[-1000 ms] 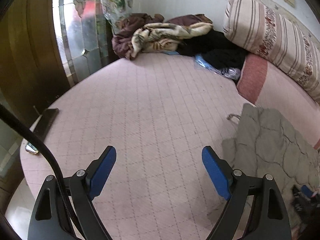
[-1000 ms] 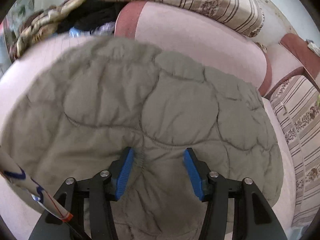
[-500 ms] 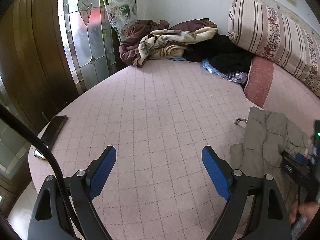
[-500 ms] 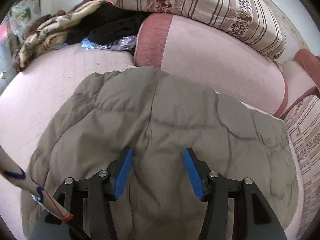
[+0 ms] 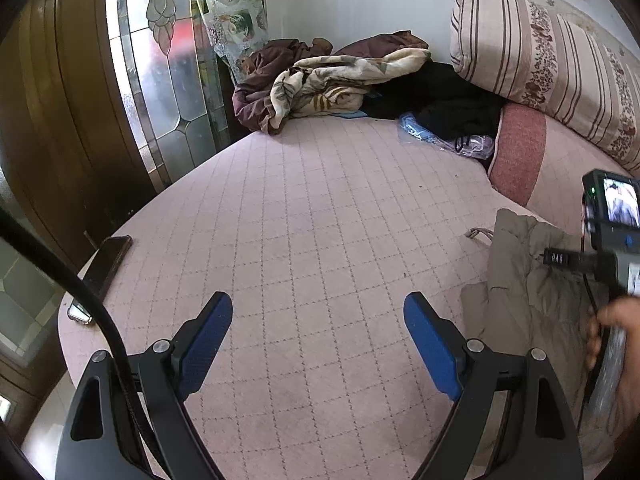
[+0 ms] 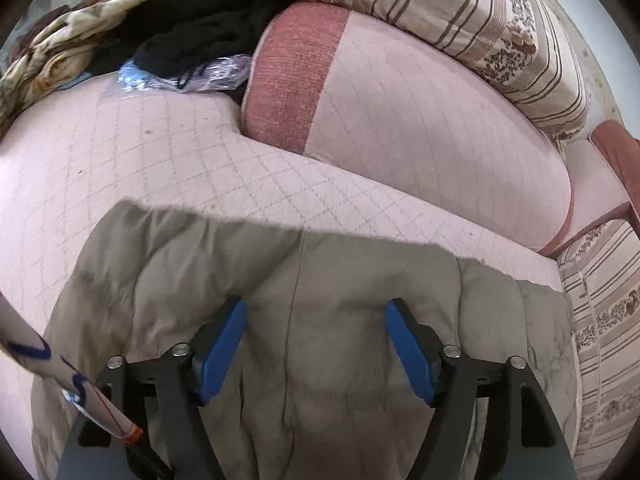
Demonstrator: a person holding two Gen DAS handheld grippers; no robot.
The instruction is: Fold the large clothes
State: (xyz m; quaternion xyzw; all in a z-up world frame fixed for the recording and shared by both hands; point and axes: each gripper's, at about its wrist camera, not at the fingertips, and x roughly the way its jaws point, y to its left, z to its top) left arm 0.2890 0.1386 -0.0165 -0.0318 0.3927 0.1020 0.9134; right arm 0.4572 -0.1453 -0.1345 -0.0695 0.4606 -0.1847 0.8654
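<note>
An olive-grey quilted jacket (image 6: 320,360) lies folded on the pink quilted bed (image 6: 120,152), its far edge straight across the right wrist view. My right gripper (image 6: 316,308) hovers over it. Its jaws are opening, the fabric lies under and between the blue pads (image 6: 224,344), and neither pad presses on it. In the left wrist view the jacket (image 5: 528,280) sits at the right, with a hand (image 5: 616,336) on the right gripper's handle above it. My left gripper (image 5: 318,304) stands open over bare bed (image 5: 320,208), holding nothing.
A heap of blankets and dark clothes (image 5: 340,76) fills the far corner, with a plastic bag (image 5: 444,138) beside it. A striped bolster (image 5: 552,60) and a pink cushion (image 6: 400,100) line the far right side. A phone (image 5: 108,264) lies near the bed's left edge, by a glass door (image 5: 168,80).
The right gripper drew back towards the near side of the jacket and its jaws spread wider, off the fabric. More bed shows beyond the jacket. The left gripper stayed over the bed.
</note>
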